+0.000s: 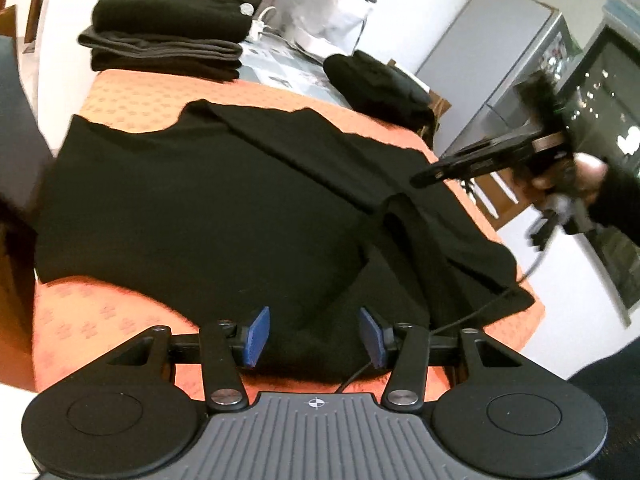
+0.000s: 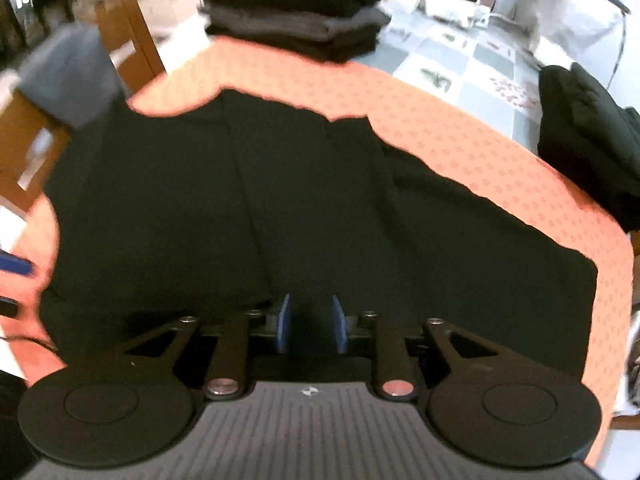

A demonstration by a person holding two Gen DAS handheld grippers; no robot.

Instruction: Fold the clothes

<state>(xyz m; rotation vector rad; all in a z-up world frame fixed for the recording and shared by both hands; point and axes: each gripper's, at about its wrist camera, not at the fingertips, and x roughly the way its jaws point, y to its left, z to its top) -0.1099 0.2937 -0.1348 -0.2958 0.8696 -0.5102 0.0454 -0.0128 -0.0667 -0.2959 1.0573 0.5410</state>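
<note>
In the left wrist view, our left gripper [image 1: 315, 336] has its jaws apart, the blue pads [image 1: 258, 336] low in the frame straddling the near hem of the black garment [image 1: 192, 208] without pressing on it. In the right wrist view, our right gripper [image 2: 311, 322] has its jaws a little apart as well, narrower than the left, with dark cloth below the gap but nothing clamped.

The garment lies spread across the middle of both frames on the orange cloth [image 1: 132, 96] that covers the table, with one long panel already laid diagonally over the body. At the right of the left wrist view the cloth bunches into a ridge and hangs toward the table's edge.

Further out, a stack of folded clothes [image 1: 164, 36] sits at the upper left, and a loose dark heap [image 1: 380, 80] at the upper middle.

Black on black hides the layers, so, as we judge it, we could pinch only the top panel or catch the orange cloth beneath too, dragging everything. A thin cable [image 1: 472, 312] trails over the garment's right side and could snag the fold. The overhanging part may slide off if we pull unevenly.
</note>
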